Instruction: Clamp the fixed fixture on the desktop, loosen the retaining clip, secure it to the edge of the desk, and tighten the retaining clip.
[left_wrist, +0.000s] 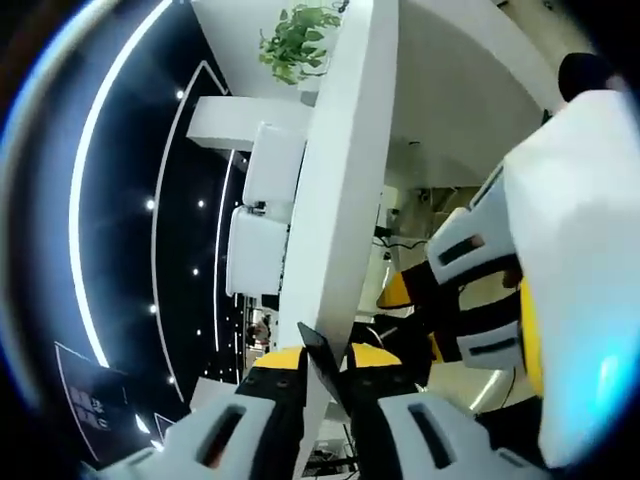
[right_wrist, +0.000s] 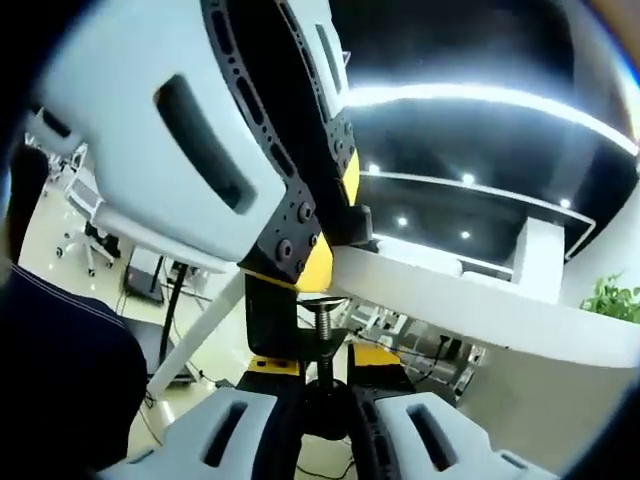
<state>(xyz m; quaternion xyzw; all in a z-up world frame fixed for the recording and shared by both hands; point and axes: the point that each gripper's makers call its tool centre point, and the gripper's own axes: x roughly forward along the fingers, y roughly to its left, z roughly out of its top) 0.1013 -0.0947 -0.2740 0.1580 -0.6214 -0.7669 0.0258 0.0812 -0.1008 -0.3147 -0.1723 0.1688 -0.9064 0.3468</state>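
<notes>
In the left gripper view we see a dark, glossy ceiling (left_wrist: 120, 250) with curved light strips and small spot lamps on the left, then a smooth white desk (left_wrist: 340, 180) running edge-on up the middle of the picture, with a leafy green plant (left_wrist: 298, 40) near its far end. Our left gripper (left_wrist: 325, 400), of white moulded plastic with yellow and black parts, has its jaws drawn close on a thin dark plate of the fixture (left_wrist: 322, 362) right at the desk edge. To the right, the right gripper (left_wrist: 475, 290) comes in, white with black slots and yellow trim. In the right gripper view, the left gripper (right_wrist: 250, 150) looms large at upper left, its black perforated plate studded with screws. Below it the black clamp fixture (right_wrist: 285, 325) hangs under the white desk (right_wrist: 480, 310), and our right gripper (right_wrist: 325, 410) pinches the knob of the threaded metal screw (right_wrist: 325, 325), the retaining clip.
</notes>
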